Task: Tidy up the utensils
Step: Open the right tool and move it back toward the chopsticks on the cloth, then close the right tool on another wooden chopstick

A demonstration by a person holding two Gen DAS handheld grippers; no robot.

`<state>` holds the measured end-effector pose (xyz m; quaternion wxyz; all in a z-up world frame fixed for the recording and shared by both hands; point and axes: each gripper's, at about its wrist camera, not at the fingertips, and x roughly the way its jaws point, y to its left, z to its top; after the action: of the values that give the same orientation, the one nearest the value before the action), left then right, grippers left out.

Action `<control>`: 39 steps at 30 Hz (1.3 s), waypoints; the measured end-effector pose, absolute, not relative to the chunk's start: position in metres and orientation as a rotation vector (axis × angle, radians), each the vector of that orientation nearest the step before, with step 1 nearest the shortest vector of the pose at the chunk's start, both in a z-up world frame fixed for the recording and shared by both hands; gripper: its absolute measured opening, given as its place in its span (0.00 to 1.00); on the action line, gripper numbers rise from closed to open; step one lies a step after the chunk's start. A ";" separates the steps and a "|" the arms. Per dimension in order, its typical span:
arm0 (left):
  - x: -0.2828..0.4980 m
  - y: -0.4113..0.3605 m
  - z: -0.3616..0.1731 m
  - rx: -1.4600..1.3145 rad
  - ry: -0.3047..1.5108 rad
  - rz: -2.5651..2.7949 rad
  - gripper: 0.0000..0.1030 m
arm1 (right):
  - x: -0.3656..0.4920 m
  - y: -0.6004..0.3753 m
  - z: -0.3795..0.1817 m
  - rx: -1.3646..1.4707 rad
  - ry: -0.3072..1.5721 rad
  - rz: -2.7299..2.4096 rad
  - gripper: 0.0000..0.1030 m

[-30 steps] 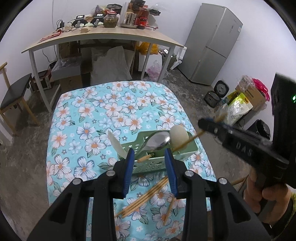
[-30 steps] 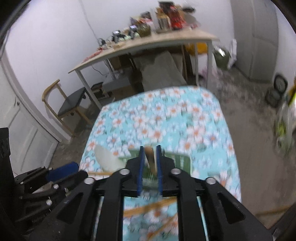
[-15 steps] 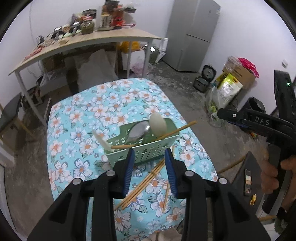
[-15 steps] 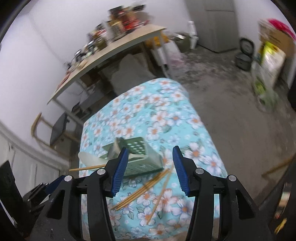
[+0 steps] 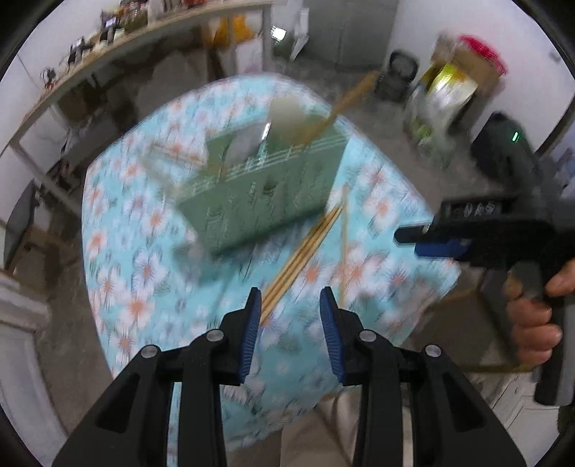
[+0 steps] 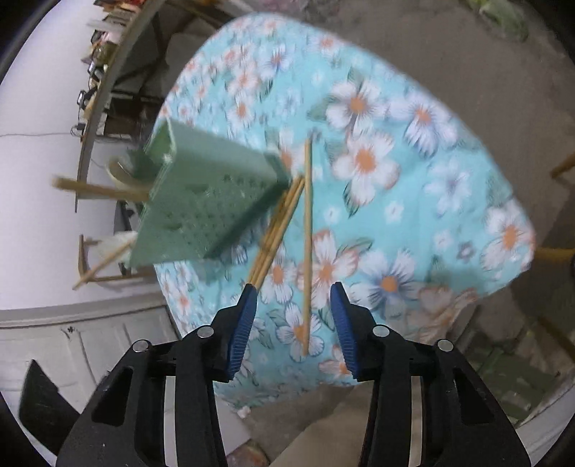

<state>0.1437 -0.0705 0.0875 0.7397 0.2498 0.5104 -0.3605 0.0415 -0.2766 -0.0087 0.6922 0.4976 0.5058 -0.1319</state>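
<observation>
Both grippers have dropped closer to the small table since a second ago, and the right one has let go of the chopstick it was carrying to the green utensil basket (image 6: 212,201). That chopstick (image 6: 100,188) now sticks out of the basket's open top at a slant, beside a pale spoon (image 5: 287,115) and a metal spoon (image 5: 248,142).

The basket stands on a turquoise floral tablecloth (image 6: 395,201). Just beside its base lies a bundle of chopsticks (image 6: 275,230), their long axis running diagonally from the basket's bottom corner toward the near edge of the table. A single chopstick (image 6: 307,251) lies close to the bundle, nearly straight away from the right camera, its far tip close to the basket's corner. The basket's corner partly covers the far ends of the bundle.

The right gripper (image 6: 294,316) hovers over the near end of the single chopstick, jaws apart and just narrowed a little, the stick lying between the blue pads without touching them. The left gripper (image 5: 290,316) hangs over the near ends of the bundle, jaws partly spread and empty; that view is blurred.

A person's hand (image 5: 535,309) grips the right tool's handle. Beyond the table are a cluttered wooden bench (image 5: 143,32), a wooden chair (image 6: 93,258) and a concrete floor (image 6: 503,72).
</observation>
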 end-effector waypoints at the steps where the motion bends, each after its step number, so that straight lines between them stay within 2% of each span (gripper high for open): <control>1: 0.144 -0.066 0.080 0.565 1.136 -0.770 0.31 | 0.045 -0.274 -0.013 1.105 1.137 -0.290 0.38; 9: 0.143 -0.043 0.047 0.636 1.197 -0.708 0.31 | 0.072 -0.257 -0.042 1.005 1.173 -0.318 0.28; 22: 0.153 -0.054 0.033 0.601 1.212 -0.740 0.31 | 0.108 -0.238 -0.067 0.871 1.184 -0.358 0.22; 32: 0.162 -0.065 0.029 0.601 1.179 -0.759 0.31 | 0.119 -0.232 -0.087 0.848 1.211 -0.405 0.07; 39: 0.152 -0.082 0.026 0.636 1.145 -0.816 0.31 | 0.118 -0.240 -0.096 0.903 1.210 -0.380 0.08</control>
<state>0.1524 -0.0822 0.0261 0.7169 0.2872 0.5174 -0.3687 0.1180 -0.2397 -0.0960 0.7118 0.4075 0.5458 -0.1716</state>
